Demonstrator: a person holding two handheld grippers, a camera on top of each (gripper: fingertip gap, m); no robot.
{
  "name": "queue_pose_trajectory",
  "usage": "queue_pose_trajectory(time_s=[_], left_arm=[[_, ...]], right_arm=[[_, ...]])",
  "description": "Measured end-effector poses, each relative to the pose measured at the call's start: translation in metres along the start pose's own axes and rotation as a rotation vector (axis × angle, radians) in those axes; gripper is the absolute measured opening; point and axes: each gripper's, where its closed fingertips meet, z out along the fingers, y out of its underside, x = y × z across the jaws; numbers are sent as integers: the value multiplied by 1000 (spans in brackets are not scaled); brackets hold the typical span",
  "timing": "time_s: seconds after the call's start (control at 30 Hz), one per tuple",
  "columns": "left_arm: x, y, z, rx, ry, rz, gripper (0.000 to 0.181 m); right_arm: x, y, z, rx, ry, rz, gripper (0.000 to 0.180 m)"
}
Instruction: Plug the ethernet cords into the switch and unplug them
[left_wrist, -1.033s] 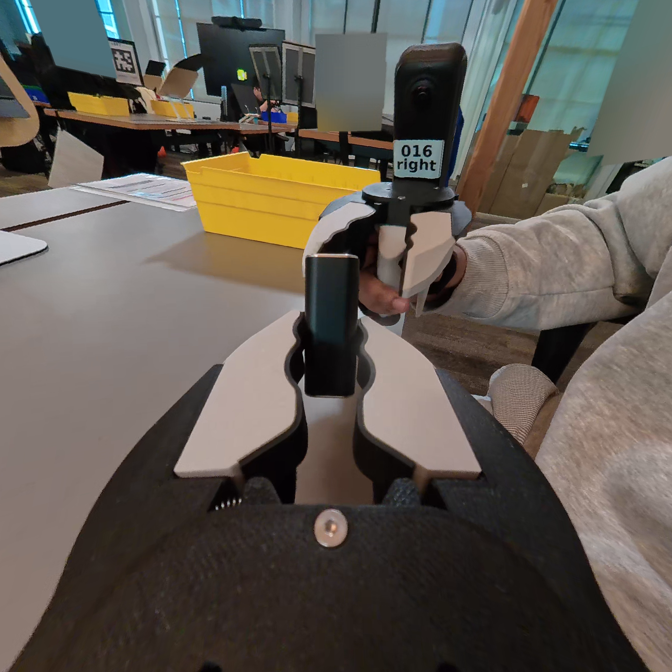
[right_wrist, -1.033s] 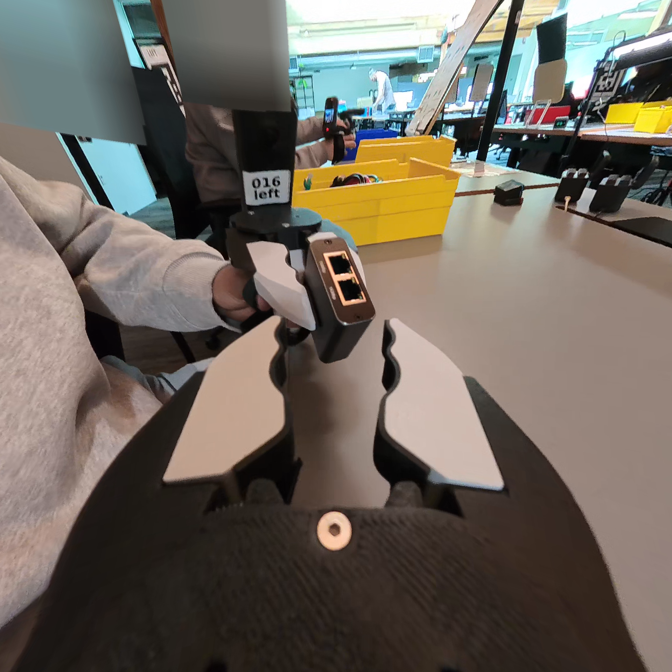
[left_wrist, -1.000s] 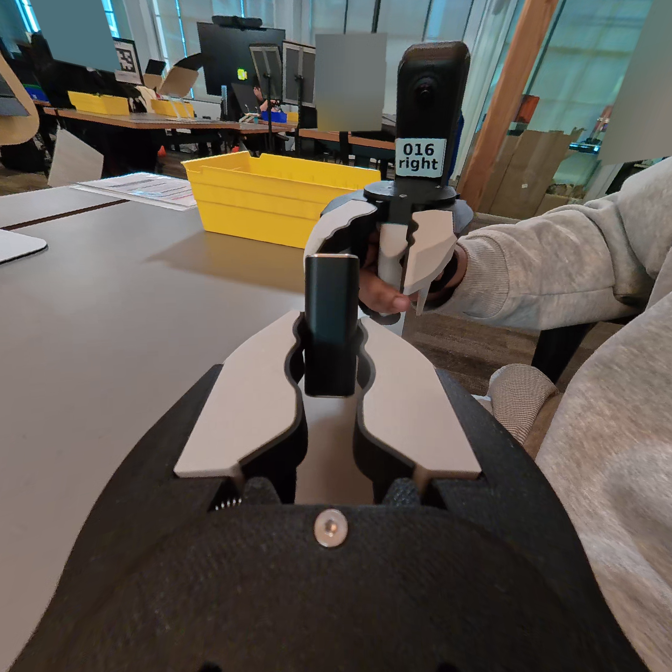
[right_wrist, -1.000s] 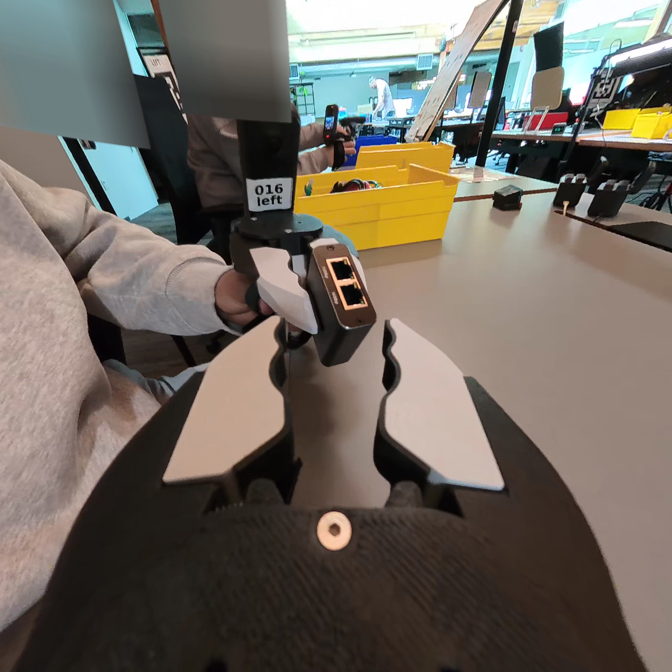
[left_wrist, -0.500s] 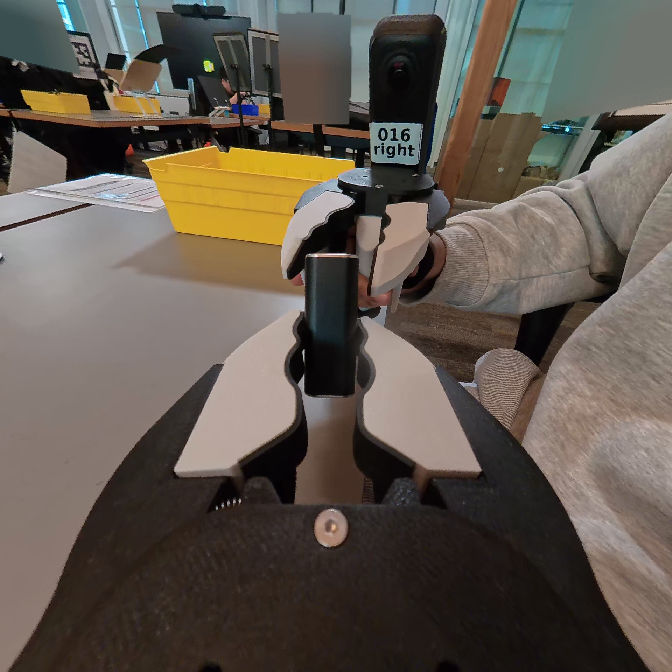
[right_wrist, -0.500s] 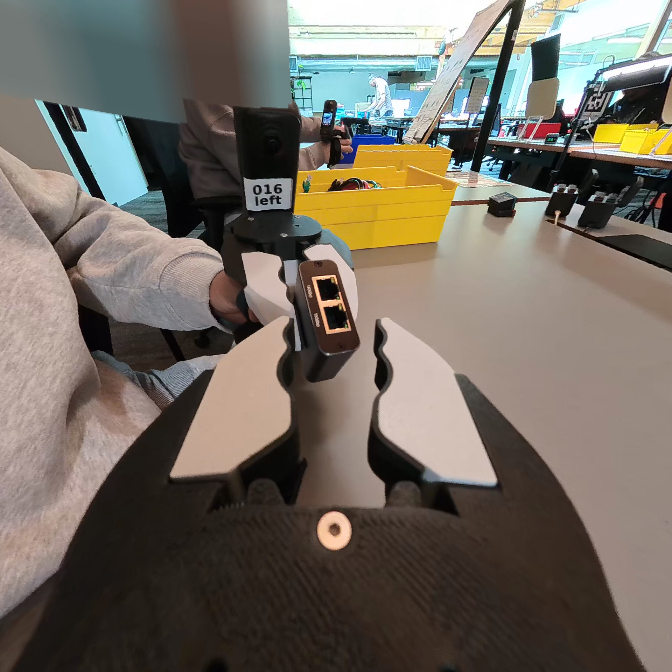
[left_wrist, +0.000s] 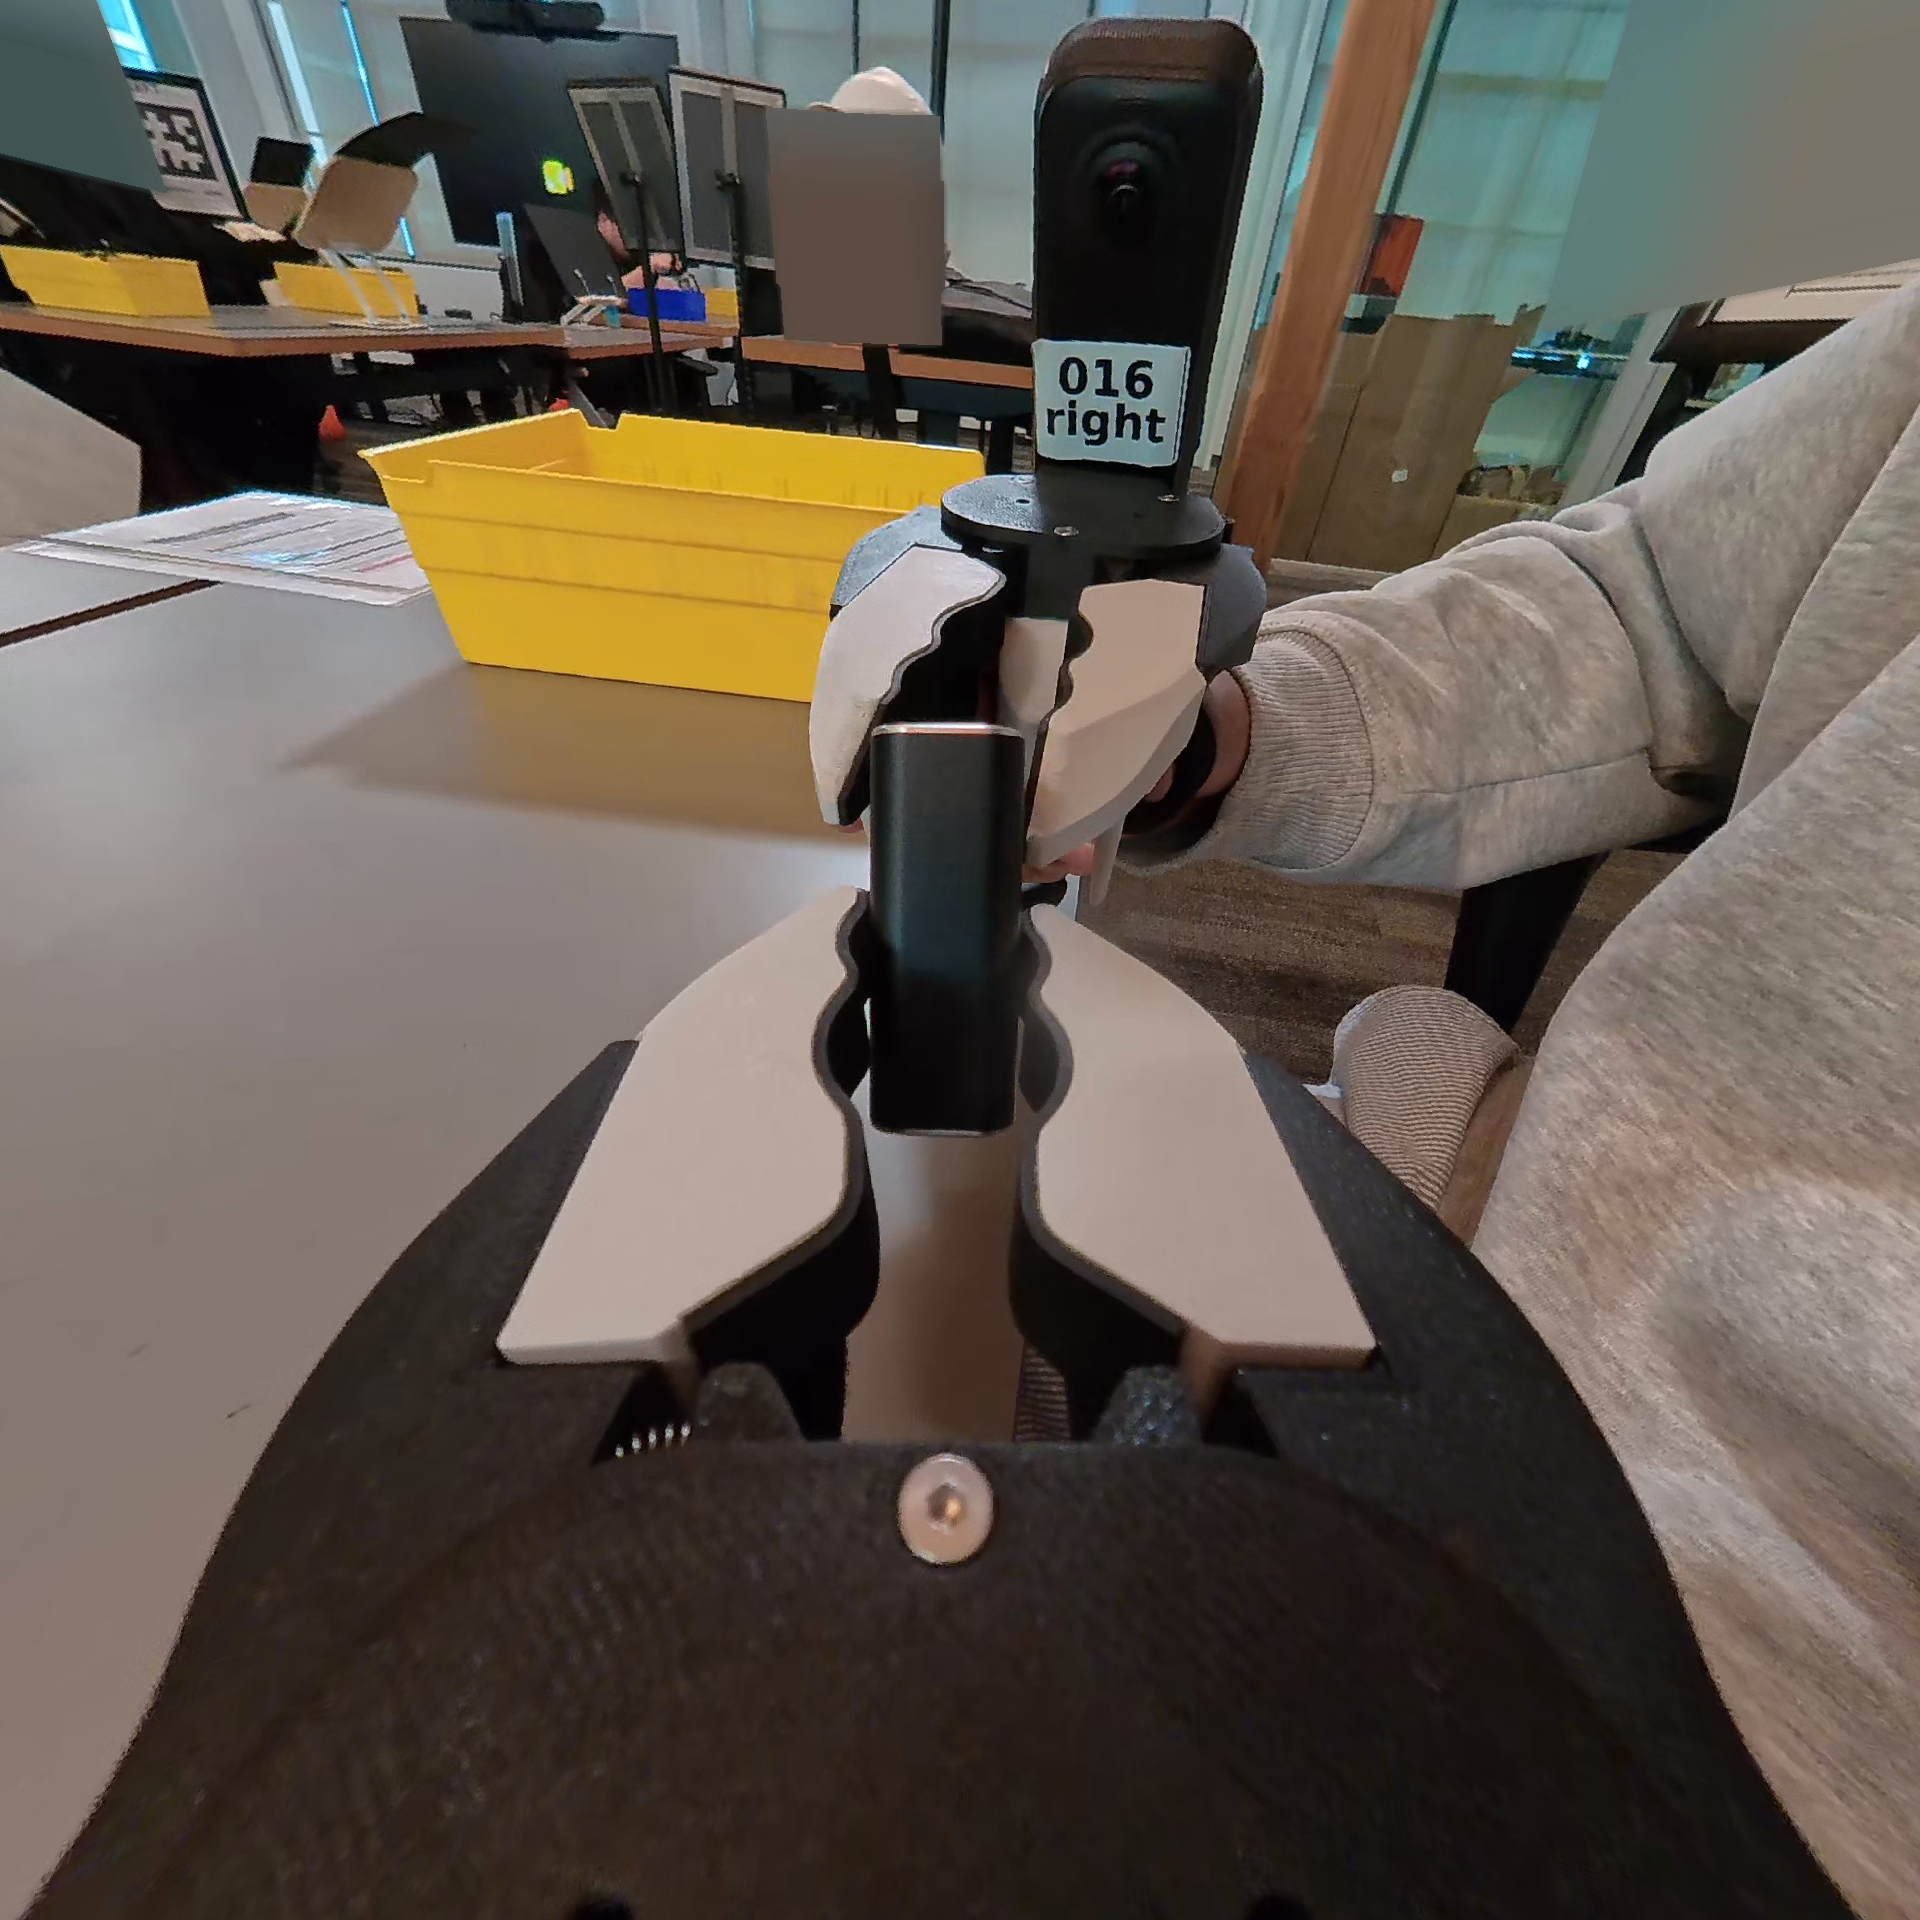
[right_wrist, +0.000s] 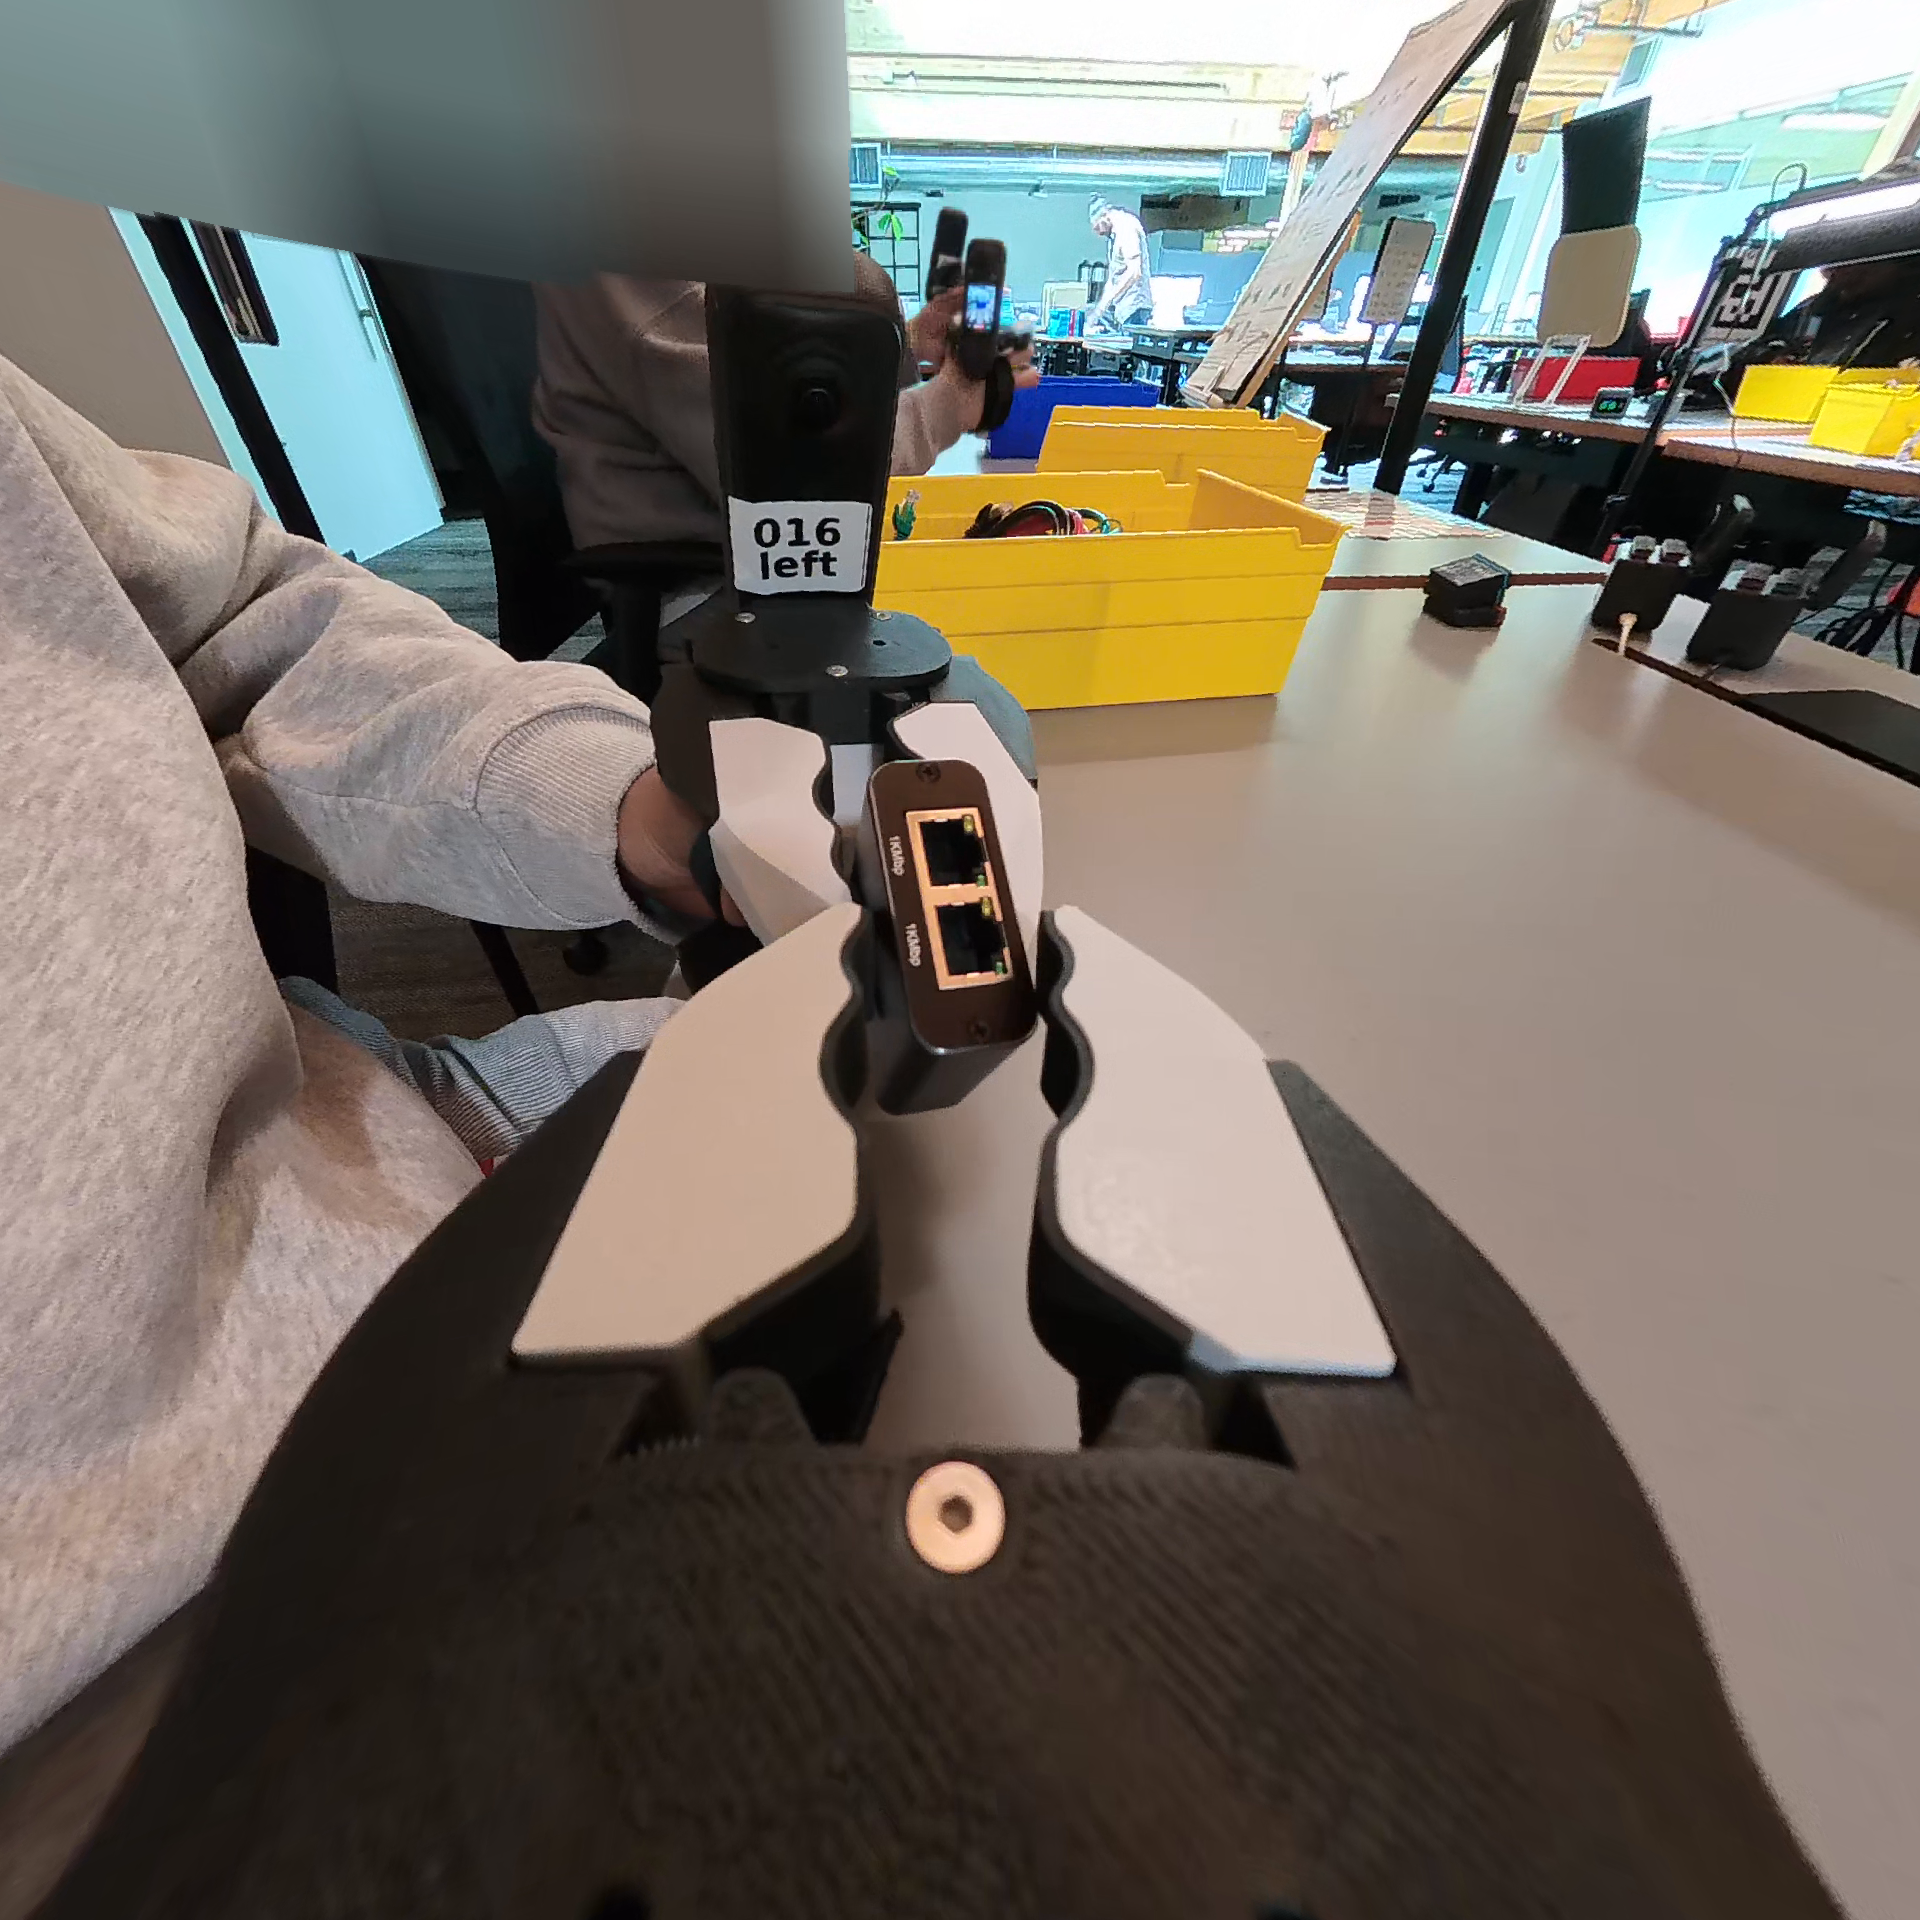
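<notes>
Open-plan workroom w/ desks, monitors & glass walls in the bkgd; grey-brown surface carries a yellow bin at its far side. Left gripper: fingers nearly closed, clamped on the black switch, held upright above the surface edge. Right gripper: fingers part-open, straddling the switch's port end; can't tell if they touch it. Only the right wrist view shows the two empty ports & cables in a yellow bin; left wrist view shows just the plain back.
</notes>
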Motion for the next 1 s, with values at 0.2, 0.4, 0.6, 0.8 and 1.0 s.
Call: queue_pose_trajectory(time_s=[0.2, 0.4, 0.6, 0.8, 1.0], left_arm=[[-2, -2, -1, 13, -6, -11, 24], [-10, -6, -7, 55, -24, -65, 24], [-18, -15, -15, 120, -50, -129, 24], [-28, -29, -33, 213, -90, -187, 25], [-60, -15, -47, 196, -174, -256, 24]], right_arm=[[2, -3, -2, 20, 2, 25, 32], [9, -9, -9, 62, 7, 101, 29], [17, -13, -13, 83, 56, 153, 29], [25, -22, -18, 160, 99, 316, 30], [39, 2, -16, 100, 96, 389, 28]])
